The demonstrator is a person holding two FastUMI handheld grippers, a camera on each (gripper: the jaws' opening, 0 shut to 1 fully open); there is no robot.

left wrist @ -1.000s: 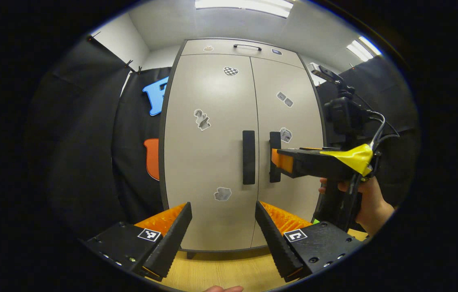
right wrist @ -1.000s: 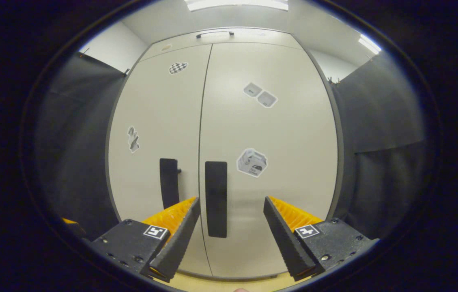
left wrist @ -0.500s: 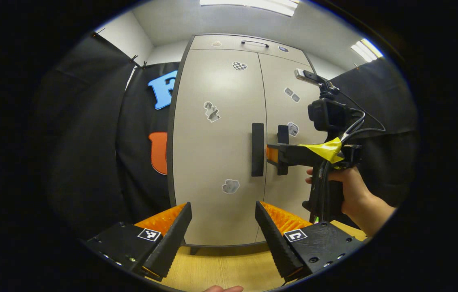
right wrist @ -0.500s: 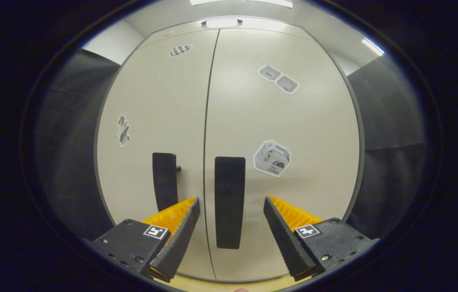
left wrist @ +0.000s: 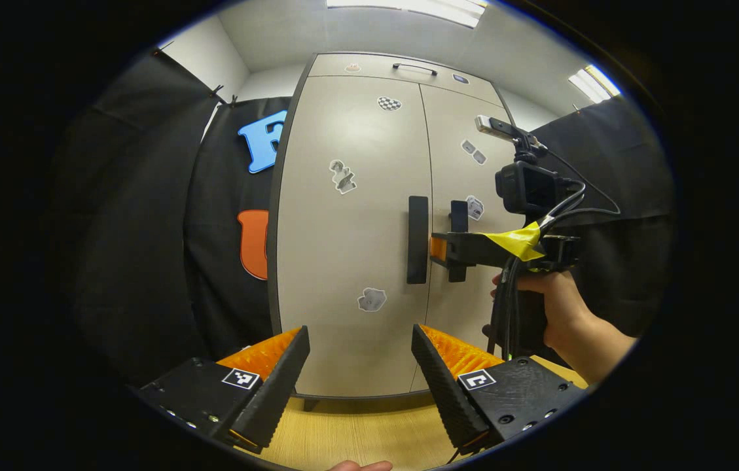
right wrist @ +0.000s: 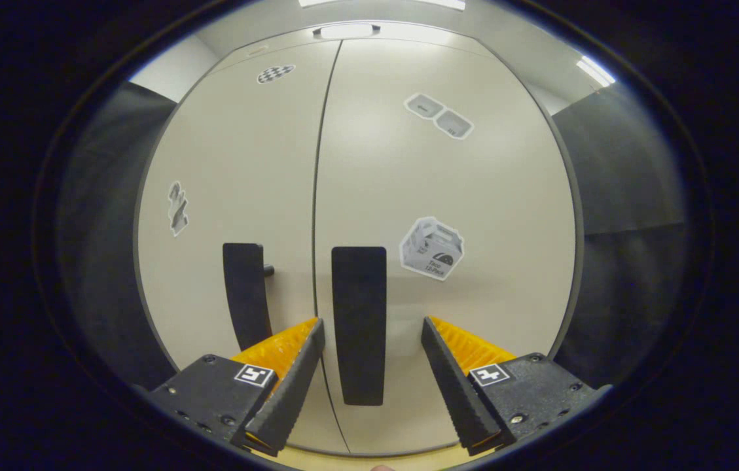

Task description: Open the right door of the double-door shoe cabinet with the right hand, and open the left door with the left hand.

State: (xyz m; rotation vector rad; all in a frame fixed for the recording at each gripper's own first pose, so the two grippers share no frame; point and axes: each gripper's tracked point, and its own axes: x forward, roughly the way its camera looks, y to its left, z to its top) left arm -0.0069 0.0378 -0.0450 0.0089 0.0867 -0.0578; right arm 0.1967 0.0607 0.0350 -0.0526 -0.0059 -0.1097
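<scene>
The beige shoe cabinet stands straight ahead with both doors shut. Each door has a black vertical handle by the centre seam: the left handle and the right handle. My left gripper is open, well back from the cabinet and low, in front of the left door. My right gripper is open with its fingers on either side of the right handle, close to it. In the left gripper view the right gripper reaches the right handle, held by a hand.
Several stickers dot both doors. A shallow top compartment with a thin bar handle sits above them. Black cloth walls flank the cabinet on both sides. A light wooden floor runs up to the cabinet's base.
My right gripper has moved forward to the right handle, which now sits larger between its fingers. The left gripper has drawn back slightly and stayed open.
</scene>
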